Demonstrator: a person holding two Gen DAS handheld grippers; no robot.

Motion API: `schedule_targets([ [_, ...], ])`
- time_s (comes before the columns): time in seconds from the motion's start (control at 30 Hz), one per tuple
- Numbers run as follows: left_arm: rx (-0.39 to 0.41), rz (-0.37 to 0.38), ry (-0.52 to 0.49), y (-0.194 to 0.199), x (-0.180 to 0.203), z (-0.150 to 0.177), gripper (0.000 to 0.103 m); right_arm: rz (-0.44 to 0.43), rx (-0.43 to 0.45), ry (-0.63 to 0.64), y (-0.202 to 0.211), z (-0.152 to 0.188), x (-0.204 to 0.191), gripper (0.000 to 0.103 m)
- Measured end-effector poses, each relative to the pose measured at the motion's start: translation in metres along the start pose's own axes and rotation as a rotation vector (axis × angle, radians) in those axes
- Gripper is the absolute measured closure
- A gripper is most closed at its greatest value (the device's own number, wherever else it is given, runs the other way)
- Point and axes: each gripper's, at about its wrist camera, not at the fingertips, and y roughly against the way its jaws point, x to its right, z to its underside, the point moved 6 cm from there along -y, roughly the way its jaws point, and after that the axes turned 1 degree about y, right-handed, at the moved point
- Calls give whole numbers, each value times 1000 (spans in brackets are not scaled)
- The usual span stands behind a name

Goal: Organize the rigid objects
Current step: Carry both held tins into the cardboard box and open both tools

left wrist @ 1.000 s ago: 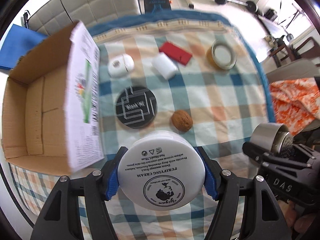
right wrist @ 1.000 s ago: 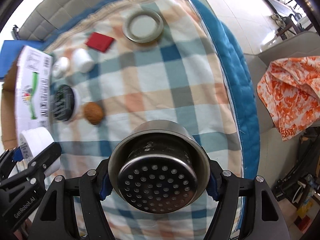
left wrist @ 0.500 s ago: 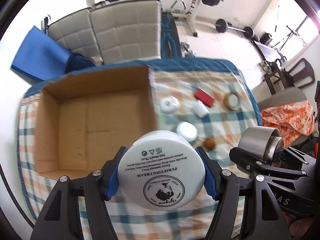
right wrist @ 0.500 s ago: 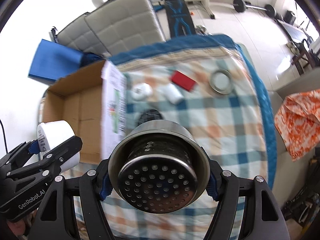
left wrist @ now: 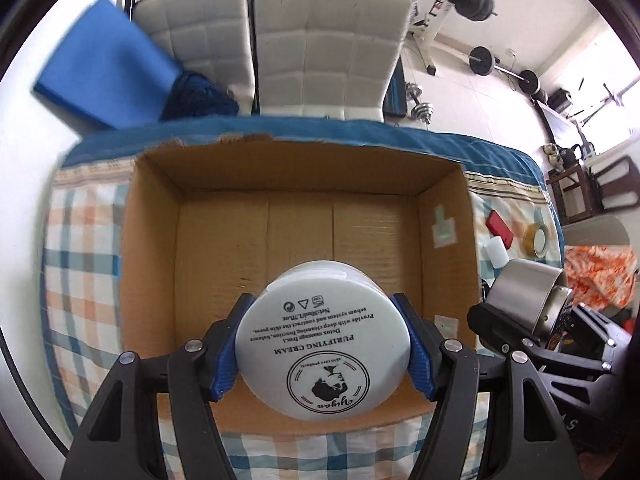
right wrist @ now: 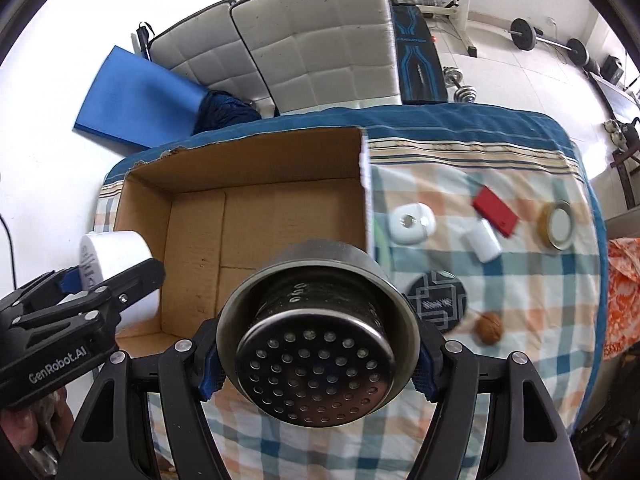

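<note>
My left gripper (left wrist: 323,354) is shut on a white cream jar (left wrist: 323,344) and holds it above the front of an open cardboard box (left wrist: 296,240), whose visible floor is bare. My right gripper (right wrist: 318,354) is shut on a perforated steel cup (right wrist: 316,344), held above the box's right front corner (right wrist: 366,216). The jar also shows at the left of the right wrist view (right wrist: 116,258), and the steel cup at the right of the left wrist view (left wrist: 528,300).
On the checked cloth (right wrist: 520,280) right of the box lie a white round disc (right wrist: 412,224), a white cylinder (right wrist: 482,242), a red box (right wrist: 496,216), a tape roll (right wrist: 558,224), a black round lid (right wrist: 438,302) and a walnut (right wrist: 489,328). White chairs (right wrist: 312,40) stand behind.
Both grippers rose and moved left with their loads. The left one now hangs over the box. The loose items on the cloth stay where they were.
</note>
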Motion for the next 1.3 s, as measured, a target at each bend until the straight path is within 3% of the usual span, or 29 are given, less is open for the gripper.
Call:
schedule_targets([
  [0.3, -168, 87, 88, -81, -43, -28, 37, 33, -66, -2, -87, -36, -22, 29],
  [0.57, -226, 84, 104, -122, -56, -47, 37, 87, -121, 17, -140, -48, -33, 29],
  [1.0, -268, 35, 63, -140, -53, -36, 37, 147, -208, 25, -194, -48, -30, 29],
  [1.3, -293, 22, 83, -136, -51, -37, 35, 156, -239, 37, -196, -50, -35, 29],
])
